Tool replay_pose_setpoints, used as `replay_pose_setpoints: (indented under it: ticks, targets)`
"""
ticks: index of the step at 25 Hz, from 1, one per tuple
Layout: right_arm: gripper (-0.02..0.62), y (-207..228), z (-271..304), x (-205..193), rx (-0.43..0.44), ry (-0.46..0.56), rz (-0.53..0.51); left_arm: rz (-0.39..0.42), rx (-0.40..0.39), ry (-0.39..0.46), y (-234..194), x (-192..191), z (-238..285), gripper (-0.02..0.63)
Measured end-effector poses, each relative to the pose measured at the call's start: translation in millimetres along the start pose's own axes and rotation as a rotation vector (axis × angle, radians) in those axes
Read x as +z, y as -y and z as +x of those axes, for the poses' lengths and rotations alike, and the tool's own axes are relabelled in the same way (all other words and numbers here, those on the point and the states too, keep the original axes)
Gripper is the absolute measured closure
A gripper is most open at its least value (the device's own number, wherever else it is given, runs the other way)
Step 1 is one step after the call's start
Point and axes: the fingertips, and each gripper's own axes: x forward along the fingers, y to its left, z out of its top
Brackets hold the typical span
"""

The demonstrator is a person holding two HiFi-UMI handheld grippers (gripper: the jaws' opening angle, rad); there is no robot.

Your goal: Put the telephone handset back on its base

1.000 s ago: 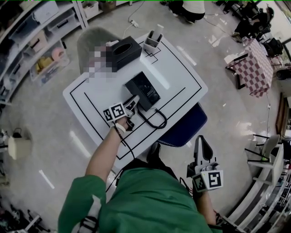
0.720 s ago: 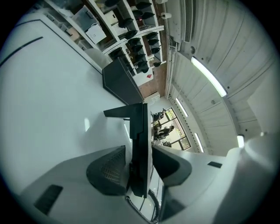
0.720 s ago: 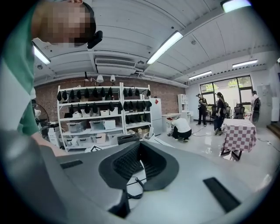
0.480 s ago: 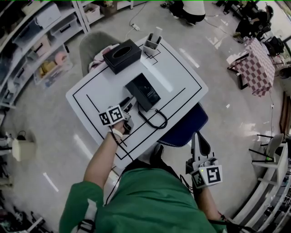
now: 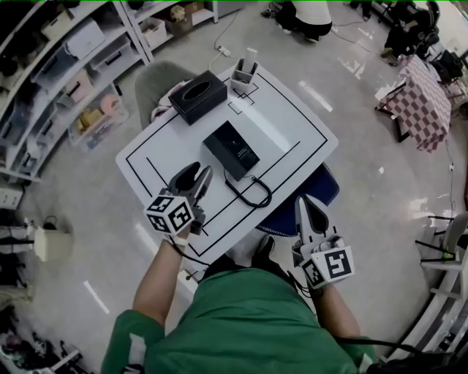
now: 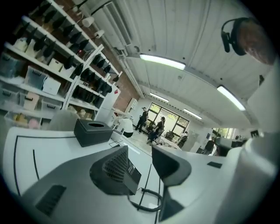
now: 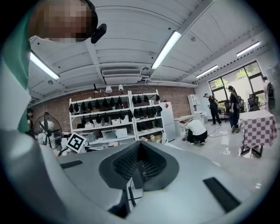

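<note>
The black telephone (image 5: 231, 150) sits at the middle of the white table (image 5: 292, 124), its handset lying along the base's left side. Its coiled cord (image 5: 252, 191) loops toward the near edge. My left gripper (image 5: 197, 177) hangs above the table's near left part, clear of the phone. Its jaws have just been opening and stand open with nothing between them. In the left gripper view the phone (image 6: 132, 171) and cord (image 6: 146, 202) show past the left gripper (image 6: 140, 153). My right gripper (image 5: 304, 207) hovers off the near table edge, shut and holding nothing; the right gripper (image 7: 139, 151) has its pads together.
A black tissue box (image 5: 197, 95) and a pen holder (image 5: 245, 73) stand at the table's far side. A blue chair seat (image 5: 303, 199) sticks out under the near right edge, a grey chair (image 5: 157, 77) beyond the table. Shelves (image 5: 66, 66) line the left; a person (image 5: 307, 13) crouches far off.
My left gripper let go at the phone's left side, opened, rose and drew back toward the near table edge while rolling. The right gripper shifted slightly.
</note>
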Motion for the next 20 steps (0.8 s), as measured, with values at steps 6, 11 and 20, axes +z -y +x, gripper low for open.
replay_pose_setpoints:
  ticks: [6,11,20]
  targets:
    - [0.574,-1,8,14,0.045,0.034,-0.01,0.162,0.037,0.08,35,36,-28,0.44]
    - [0.572,-2,14,29,0.074,0.065,-0.027,0.26,0.065,0.155,58,68,-52,0.476]
    - [0.572,-6,15,55,0.12,0.122,-0.053,0.387,0.094,0.264,104,107,-84,0.512]
